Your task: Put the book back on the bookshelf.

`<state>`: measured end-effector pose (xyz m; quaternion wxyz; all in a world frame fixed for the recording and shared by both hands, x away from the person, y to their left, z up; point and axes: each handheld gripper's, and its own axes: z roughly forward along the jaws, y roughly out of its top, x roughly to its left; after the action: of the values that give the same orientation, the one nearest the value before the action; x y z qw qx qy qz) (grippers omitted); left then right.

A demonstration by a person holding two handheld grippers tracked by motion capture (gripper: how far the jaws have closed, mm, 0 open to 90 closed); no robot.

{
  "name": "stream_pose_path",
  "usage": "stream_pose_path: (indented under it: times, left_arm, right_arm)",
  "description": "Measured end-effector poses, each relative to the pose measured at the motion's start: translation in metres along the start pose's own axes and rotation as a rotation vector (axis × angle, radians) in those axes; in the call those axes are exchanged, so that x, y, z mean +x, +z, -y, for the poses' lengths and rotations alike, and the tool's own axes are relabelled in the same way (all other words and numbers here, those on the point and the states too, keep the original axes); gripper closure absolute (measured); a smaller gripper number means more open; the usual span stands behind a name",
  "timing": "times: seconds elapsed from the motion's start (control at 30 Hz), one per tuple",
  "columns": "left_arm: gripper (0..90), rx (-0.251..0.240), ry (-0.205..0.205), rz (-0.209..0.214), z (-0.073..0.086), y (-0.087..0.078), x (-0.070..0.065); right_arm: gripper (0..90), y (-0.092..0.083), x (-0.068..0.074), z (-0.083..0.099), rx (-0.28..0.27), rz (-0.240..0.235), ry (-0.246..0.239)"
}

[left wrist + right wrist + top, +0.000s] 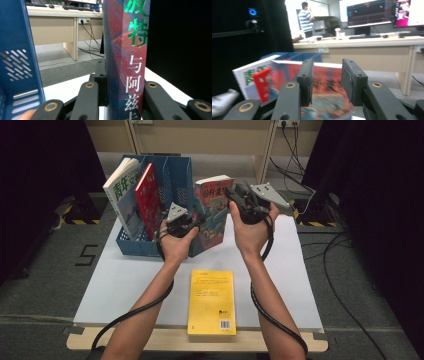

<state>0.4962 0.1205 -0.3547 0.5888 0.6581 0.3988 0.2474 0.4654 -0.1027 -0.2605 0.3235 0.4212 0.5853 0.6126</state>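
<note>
White tabletop (125,285) on a wooden board, dark curtains on both sides, and an office behind with desks and monitors, where a person in a striped shirt (306,19) stands way off in the back. So the main thing is the red and blue illustrated book (214,210), standing upright on the table just right of the blue file rack (172,175) and leaning against it. The left gripper (181,226) is clamped on the book's spine low down; in the left gripper view you can see both black jaws pressed tight on either side of the spine (125,75), with the rack's blue wall (17,62) just to the left. The right gripper (239,195) sits up near the book's top right corner, jaws apart with nothing between them. In the right gripper view the book (324,85) is blurry and farther off behind the open jaws. Inside the rack there's a white and green book (121,190) and a thin red book (146,197), both leaning. A yellow book (212,302) lies flat at the near edge of the table, between the two forearms.
</note>
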Motion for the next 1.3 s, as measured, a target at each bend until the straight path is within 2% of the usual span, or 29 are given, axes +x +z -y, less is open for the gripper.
stream_pose_path:
  times: [0.07,0.2,0.33,0.67,0.93,1.1,1.3]
  left_arm:
    - [74.7,-0.006,-0.002,-0.002,-0.002,-0.003,0.001]
    - [74.6,-0.019,-0.014,-0.002,-0.006,-0.008,0.005]
    - [74.6,-0.030,-0.011,-0.013,-0.011,-0.011,0.007]
    - [74.6,-0.050,-0.020,-0.033,-0.019,-0.021,0.014]
    - [74.6,-0.066,-0.029,-0.041,-0.026,-0.029,0.018]
    - [74.6,-0.065,-0.034,-0.045,-0.028,-0.034,0.022]
    - [74.6,-0.069,-0.045,-0.049,-0.032,-0.040,0.024]
  right_arm:
    - [62.2,0.000,-0.009,0.004,0.014,0.018,0.004]
    - [61.8,0.003,-0.026,0.013,0.043,0.049,-0.021]
    - [60.6,0.003,-0.035,0.018,0.056,0.068,-0.033]
    - [59.4,0.005,-0.039,0.029,0.108,0.059,-0.078]
    - [58.6,0.008,-0.040,0.047,0.175,0.050,-0.086]
    - [58.4,0.006,-0.044,0.059,0.211,0.059,-0.108]
    - [58.3,0.000,-0.055,0.072,0.244,0.084,-0.105]
